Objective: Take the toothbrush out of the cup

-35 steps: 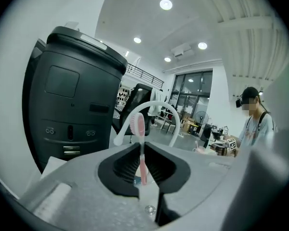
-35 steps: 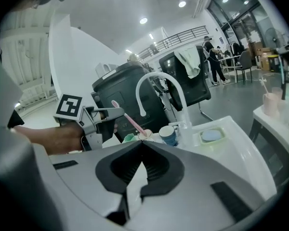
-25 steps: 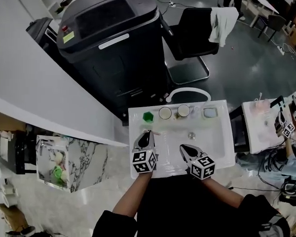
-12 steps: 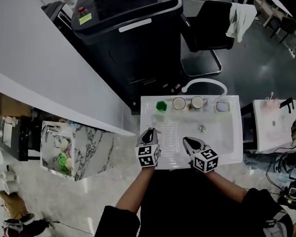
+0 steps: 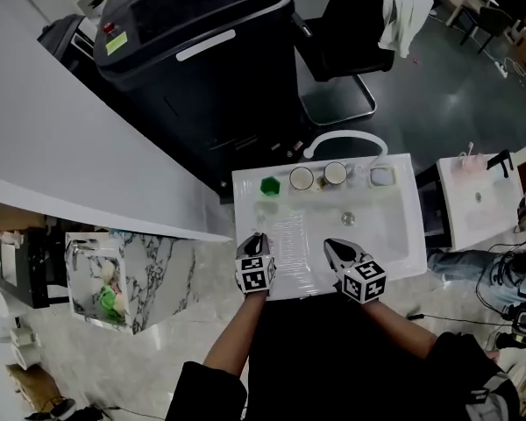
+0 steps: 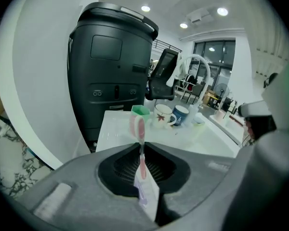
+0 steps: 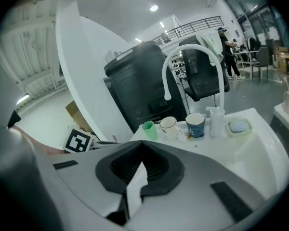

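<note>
A pink toothbrush (image 6: 142, 163) sits upright between the jaws of my left gripper (image 6: 141, 147), which is shut on its handle; its head (image 6: 138, 127) sticks up above the jaws. The green cup (image 6: 140, 110) stands beyond it at the back of the white counter, with nothing in it that I can see. From the head view my left gripper (image 5: 257, 239) hangs low over the counter's near left part, well short of the green cup (image 5: 268, 185). My right gripper (image 5: 332, 246) is shut and empty over the near middle; the right gripper view shows its jaws (image 7: 142, 143) closed together.
A white mug (image 5: 302, 178), a blue mug (image 5: 336, 173) and a soap dish (image 5: 381, 176) line the counter's (image 5: 394, 235) back edge under a white arched faucet (image 5: 346, 138). A ridged drainboard (image 5: 286, 231) lies between the grippers. A large black machine (image 5: 202, 51) stands behind.
My left gripper has sunk toward the counter and drawn back from the green cup, still holding the toothbrush. The right gripper has kept its place.
</note>
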The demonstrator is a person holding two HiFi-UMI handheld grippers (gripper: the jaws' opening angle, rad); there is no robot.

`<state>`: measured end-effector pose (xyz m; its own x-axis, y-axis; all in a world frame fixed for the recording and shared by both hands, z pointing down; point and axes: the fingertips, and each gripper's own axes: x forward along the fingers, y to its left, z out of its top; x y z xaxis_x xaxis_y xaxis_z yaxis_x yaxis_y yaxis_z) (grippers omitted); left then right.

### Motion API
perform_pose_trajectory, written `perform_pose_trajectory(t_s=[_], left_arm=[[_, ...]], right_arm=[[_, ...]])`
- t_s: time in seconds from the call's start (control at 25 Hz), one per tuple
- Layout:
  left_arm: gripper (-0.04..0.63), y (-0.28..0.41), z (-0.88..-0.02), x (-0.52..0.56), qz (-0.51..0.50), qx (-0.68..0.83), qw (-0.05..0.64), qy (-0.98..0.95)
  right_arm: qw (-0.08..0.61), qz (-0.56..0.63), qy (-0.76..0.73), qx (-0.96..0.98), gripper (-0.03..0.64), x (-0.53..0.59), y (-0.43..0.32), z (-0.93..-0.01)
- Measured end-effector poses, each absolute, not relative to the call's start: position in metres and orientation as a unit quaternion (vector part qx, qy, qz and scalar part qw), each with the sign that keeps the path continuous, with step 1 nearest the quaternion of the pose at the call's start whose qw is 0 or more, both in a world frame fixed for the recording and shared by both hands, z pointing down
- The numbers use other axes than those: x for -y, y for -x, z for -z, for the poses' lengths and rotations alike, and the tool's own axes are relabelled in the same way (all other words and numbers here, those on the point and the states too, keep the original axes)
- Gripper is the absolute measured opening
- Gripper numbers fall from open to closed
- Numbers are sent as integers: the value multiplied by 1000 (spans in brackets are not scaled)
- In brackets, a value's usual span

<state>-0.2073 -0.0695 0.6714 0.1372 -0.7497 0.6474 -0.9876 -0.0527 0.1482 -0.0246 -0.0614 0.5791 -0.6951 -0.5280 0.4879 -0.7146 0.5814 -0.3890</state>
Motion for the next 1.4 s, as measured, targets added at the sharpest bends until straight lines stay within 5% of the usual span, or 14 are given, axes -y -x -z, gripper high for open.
perform_pose_trajectory(t_s=[1.4], left_arm=[[43, 174, -810, 147, -326, 544, 344, -692]], right_arm=[[188, -316, -501, 783, 2, 59, -88, -601]])
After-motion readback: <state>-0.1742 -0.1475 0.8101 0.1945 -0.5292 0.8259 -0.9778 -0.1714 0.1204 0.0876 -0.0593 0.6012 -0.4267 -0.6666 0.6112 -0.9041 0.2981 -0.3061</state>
